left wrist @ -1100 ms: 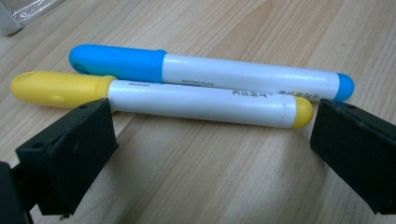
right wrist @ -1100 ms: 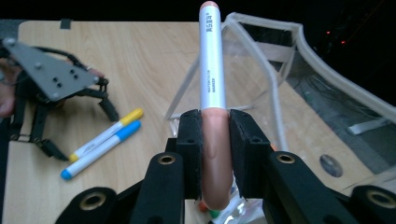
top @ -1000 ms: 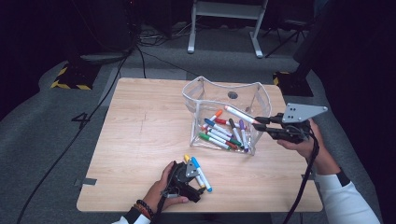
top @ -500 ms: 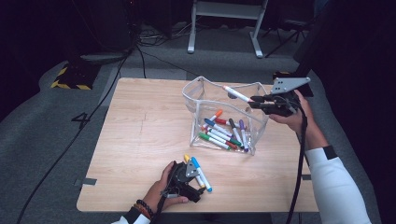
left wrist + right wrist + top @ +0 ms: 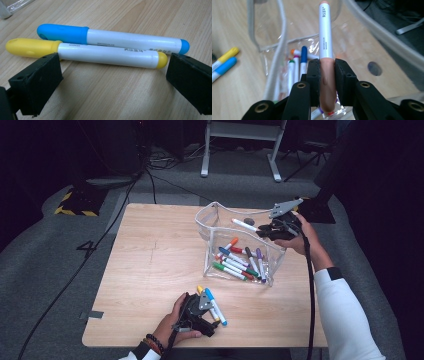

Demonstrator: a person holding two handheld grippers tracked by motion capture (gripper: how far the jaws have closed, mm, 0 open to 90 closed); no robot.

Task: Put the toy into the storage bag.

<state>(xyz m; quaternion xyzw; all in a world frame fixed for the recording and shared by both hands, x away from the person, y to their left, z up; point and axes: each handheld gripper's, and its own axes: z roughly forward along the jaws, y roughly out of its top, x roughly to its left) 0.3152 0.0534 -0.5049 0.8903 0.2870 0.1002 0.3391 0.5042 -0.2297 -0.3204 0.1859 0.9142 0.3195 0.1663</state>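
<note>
The right claw (image 5: 327, 82) is clamped on the peach cap of a white-barrelled marker (image 5: 325, 40), so the barrel juts out past the fingertips; in the high view this marker (image 5: 244, 224) pokes out over the open mouth of the clear pouch (image 5: 210, 222), above the markers already lying inside. The pads have the cap squarely between them, and the pen looks light, stiff and hard, so a modest squeeze should hold it. The plastic is smooth and round, though, and gripped this near one end the long free barrel could swing or slide if the claw tilts sharply. A hold nearer the middle of the barrel would sit steadier.

The left claw (image 5: 112, 75) rests on the table on the near side of the pouch, jaws spread wide and gripping nothing. Just ahead of them lie a yellow marker (image 5: 85, 52) and, touching it on its far side, a blue marker (image 5: 112, 38), side by side. Both should roll easily on the wood. Their ends lie close to the two jaws, so closing now would pinch the yellow one lengthwise; the claw would need turning to close across the barrel.

The pouch itself is thin, floppy film that may buckle if nudged.
</note>
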